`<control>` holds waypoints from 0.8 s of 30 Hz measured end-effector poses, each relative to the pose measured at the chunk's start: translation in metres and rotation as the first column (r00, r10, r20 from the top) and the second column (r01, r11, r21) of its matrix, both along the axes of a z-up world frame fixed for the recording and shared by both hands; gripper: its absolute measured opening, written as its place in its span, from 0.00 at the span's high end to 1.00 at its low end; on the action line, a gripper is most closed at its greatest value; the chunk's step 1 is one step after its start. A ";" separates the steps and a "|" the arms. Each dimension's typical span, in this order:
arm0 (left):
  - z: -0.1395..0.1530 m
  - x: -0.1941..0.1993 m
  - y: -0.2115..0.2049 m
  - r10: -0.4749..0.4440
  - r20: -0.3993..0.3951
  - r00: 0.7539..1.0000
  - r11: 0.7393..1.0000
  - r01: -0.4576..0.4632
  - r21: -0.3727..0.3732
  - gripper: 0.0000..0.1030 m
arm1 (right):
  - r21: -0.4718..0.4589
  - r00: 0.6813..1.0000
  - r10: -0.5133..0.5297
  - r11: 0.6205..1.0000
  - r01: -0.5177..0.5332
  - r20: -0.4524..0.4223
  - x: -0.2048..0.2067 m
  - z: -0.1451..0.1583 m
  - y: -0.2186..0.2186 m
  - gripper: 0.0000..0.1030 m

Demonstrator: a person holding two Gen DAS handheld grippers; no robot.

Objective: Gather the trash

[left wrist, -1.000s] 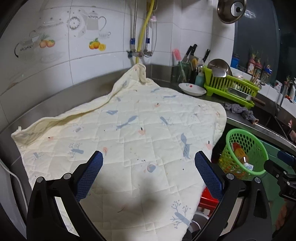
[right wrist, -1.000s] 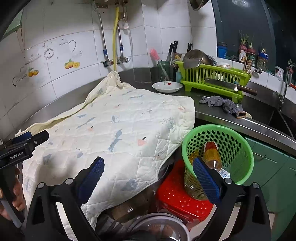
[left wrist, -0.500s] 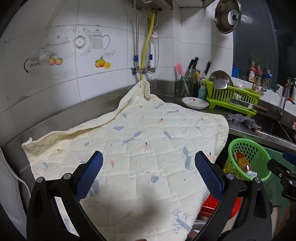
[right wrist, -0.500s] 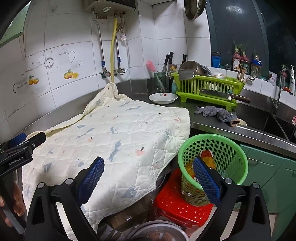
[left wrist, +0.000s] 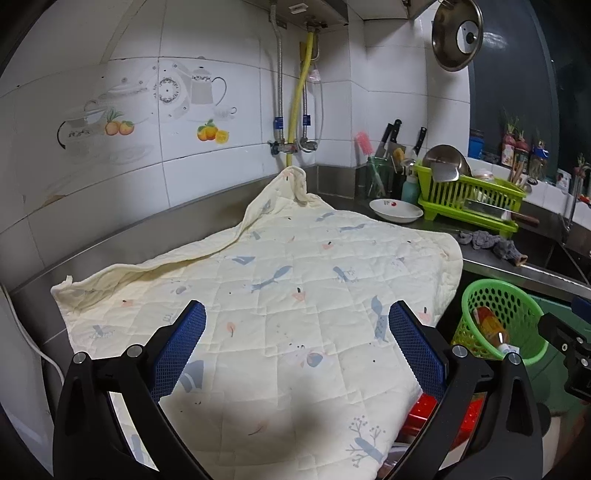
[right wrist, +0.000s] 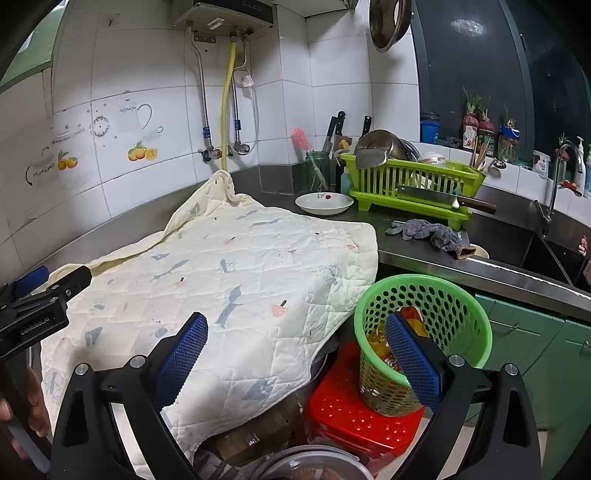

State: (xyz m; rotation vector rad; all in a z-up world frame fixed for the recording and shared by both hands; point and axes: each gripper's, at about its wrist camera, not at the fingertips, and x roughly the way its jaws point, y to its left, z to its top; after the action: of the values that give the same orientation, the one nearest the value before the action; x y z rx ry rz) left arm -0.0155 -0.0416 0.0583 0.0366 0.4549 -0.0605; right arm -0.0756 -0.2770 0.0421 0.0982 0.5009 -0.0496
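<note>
Your L gripper (left wrist: 297,332) is wide open, nothing btwn the blue pads, hanging over the quilted cream cloth (left wrist: 280,295) that covers the counter. Your R gripper (right wrist: 293,345) is also spread wide, empty; L pad over the cloth edge, R pad in front of the green basket (right wrist: 458,306).

Trash: green perforated basket sits at 3 o'clock in L wrist view (left wrist: 517,306), at 4 o'clock from frame center in R wrist view, standing on a red perforated stool (right wrist: 354,413) just off the counter edge. Inside it: an orange/yellow wrapper or bottle (right wrist: 380,343), can't tell which, plus a small white label piece (left wrist: 511,348).

Cloth hangs over the counter front, its corner just beside the basket rim. At 1 o'clock on the steel counter: white bowl (right wrist: 324,202), lime dish rack (right wrist: 413,184) w/ a cleaver (right wrist: 439,197) across its front, grey rag (right wrist: 428,232) btwn rack and sink edge. Faucet (right wrist: 559,166) at 2 o'clock. Pot lid (left wrist: 458,35) hangs on the wall at 1 o'clock.

Your L gripper body shows at 9 o'clock in R wrist view, w/ part of your hand (right wrist: 35,402) below it.
</note>
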 end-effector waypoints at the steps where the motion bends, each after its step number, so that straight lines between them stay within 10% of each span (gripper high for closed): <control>1: 0.001 -0.001 0.001 0.003 0.004 1.000 1.000 -0.003 0.000 0.05 | 0.002 1.000 0.001 1.000 -0.001 0.000 0.000 0.000 0.000 0.09; 24: -0.001 -0.001 -0.005 0.007 0.015 1.000 1.000 -0.007 0.018 0.05 | 0.008 1.000 -0.013 1.000 0.013 -0.002 0.000 -0.003 0.001 0.08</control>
State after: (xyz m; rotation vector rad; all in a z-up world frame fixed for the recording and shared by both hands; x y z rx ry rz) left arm -0.0166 -0.0463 0.0578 0.0531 0.4404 -0.0490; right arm -0.0753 -0.2762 0.0395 0.1090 0.5020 -0.0601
